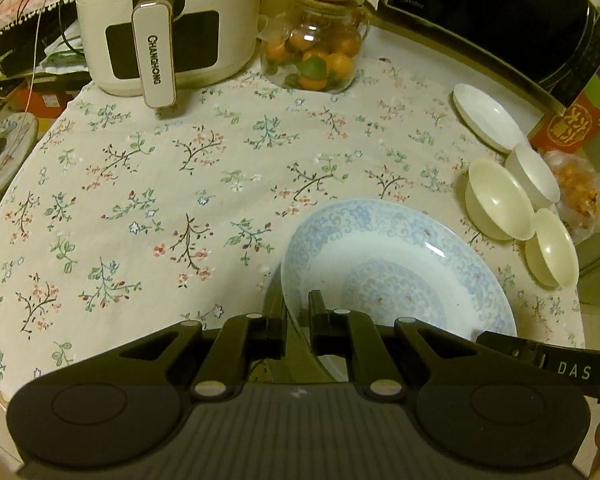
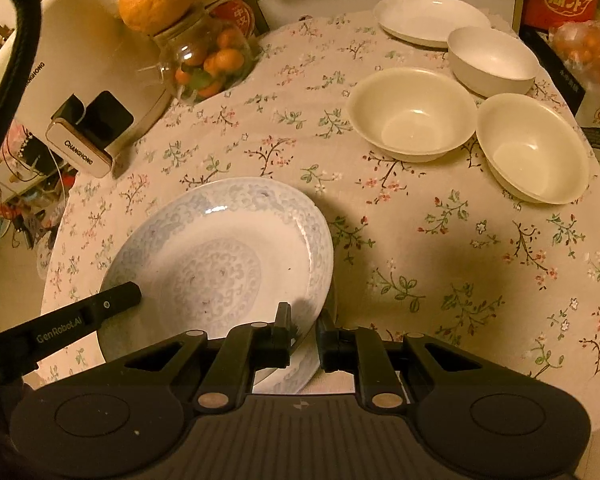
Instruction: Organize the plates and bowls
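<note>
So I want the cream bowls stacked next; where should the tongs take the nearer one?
Grip the cream bowl by its thin upright rim, coming from above on its near side: one finger inside, one outside. That side is clear; the other bowl crowds its left.

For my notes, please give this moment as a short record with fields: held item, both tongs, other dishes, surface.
held item: blue-patterned plate, gripped at two places on its rim
left tongs: shut on the plate's rim
right tongs: shut on the plate's rim
other dishes: white plate, white bowl, two cream bowls, all empty
surface: floral tablecloth
</note>
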`<state>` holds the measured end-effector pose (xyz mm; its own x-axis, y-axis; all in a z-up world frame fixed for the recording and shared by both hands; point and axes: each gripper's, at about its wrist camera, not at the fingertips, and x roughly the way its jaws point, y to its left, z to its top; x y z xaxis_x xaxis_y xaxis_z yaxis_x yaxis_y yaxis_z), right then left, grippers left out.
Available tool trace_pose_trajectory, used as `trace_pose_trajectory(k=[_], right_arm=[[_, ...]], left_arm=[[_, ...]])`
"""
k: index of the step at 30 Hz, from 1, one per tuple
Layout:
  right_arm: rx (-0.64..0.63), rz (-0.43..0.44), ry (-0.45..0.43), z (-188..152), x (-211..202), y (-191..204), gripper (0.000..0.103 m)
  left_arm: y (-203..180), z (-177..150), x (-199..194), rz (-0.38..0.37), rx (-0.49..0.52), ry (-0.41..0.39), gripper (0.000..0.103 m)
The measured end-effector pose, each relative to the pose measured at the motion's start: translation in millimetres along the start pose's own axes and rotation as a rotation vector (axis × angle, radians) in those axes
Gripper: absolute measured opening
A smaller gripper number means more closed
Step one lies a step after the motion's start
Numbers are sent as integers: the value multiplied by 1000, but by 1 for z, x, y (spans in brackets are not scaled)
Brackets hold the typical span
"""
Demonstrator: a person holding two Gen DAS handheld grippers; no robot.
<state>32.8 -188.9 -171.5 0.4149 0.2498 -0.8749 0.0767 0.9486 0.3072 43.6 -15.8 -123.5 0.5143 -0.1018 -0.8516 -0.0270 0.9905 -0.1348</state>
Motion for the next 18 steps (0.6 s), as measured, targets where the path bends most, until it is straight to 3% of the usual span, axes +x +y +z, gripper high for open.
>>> trace_pose_trajectory(k=[18], right_arm=[[-28,-16,37,-3,6,4,13]], left_arm=[[4,-5,6,31,-9,30,10]])
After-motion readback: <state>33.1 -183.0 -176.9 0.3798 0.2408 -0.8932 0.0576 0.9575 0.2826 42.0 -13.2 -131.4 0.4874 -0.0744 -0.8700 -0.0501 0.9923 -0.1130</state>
